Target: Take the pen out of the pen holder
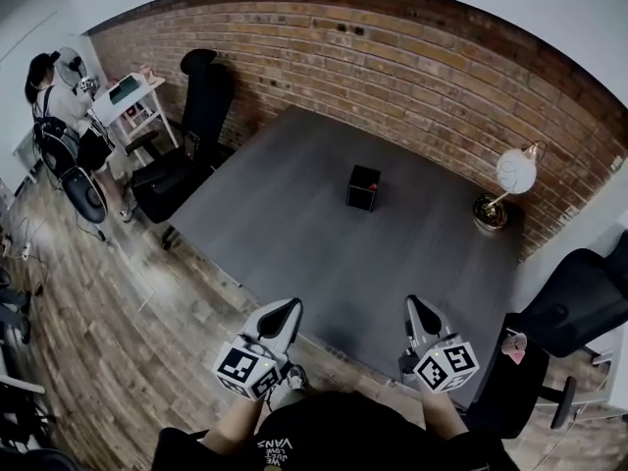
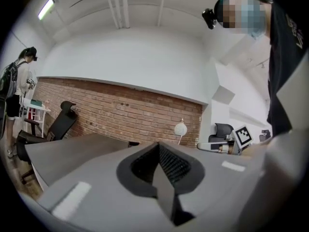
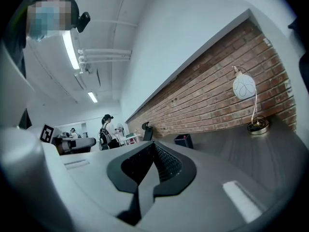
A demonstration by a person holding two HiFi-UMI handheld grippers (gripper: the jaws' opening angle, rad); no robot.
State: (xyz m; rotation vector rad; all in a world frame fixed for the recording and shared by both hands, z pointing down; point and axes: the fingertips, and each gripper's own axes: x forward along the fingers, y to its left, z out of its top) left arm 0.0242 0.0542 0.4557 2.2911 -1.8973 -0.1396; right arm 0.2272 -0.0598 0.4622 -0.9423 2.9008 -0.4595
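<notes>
Two tongs show in the head view, left tongs (image 1: 287,312) and right tongs (image 1: 416,310). Both hang at the near edge of the grey counter (image 1: 294,224) and touch nothing. A black pen holder (image 1: 363,186) stands about mid-counter, nearer the far edge and well apart from both tongs. A red speck sits at its top; the pen itself is too small to make out. A white globe lamp (image 1: 515,172) stands at the far right corner. Black office chairs flank the counter, one at the left (image 1: 196,116) and one at the right (image 1: 579,302). Only this view shows the wood floor (image 1: 118,332) and the shirt print (image 1: 278,446), which reads "VANS" upside down.

Left gripper view: the jaws of the left tongs (image 2: 158,162) are pressed together with nothing between them. The brick wall (image 2: 120,112), the lamp (image 2: 180,128) and the right tongs' marker cube (image 2: 244,136) lie beyond. I cannot pick out the pen holder with certainty. A second person (image 2: 14,88) stands far left.

Right gripper view: the jaws of the right tongs (image 3: 153,152) are also together and hold nothing. The pen holder (image 3: 184,140) shows here, upright with red at its top, just above the jaw tips in frame and clear of them. The lamp (image 3: 244,87) is at right. The left tongs' marker cube (image 3: 47,133) is at left, and the second person (image 3: 105,132) wears a backpack. No other writing is legible.
</notes>
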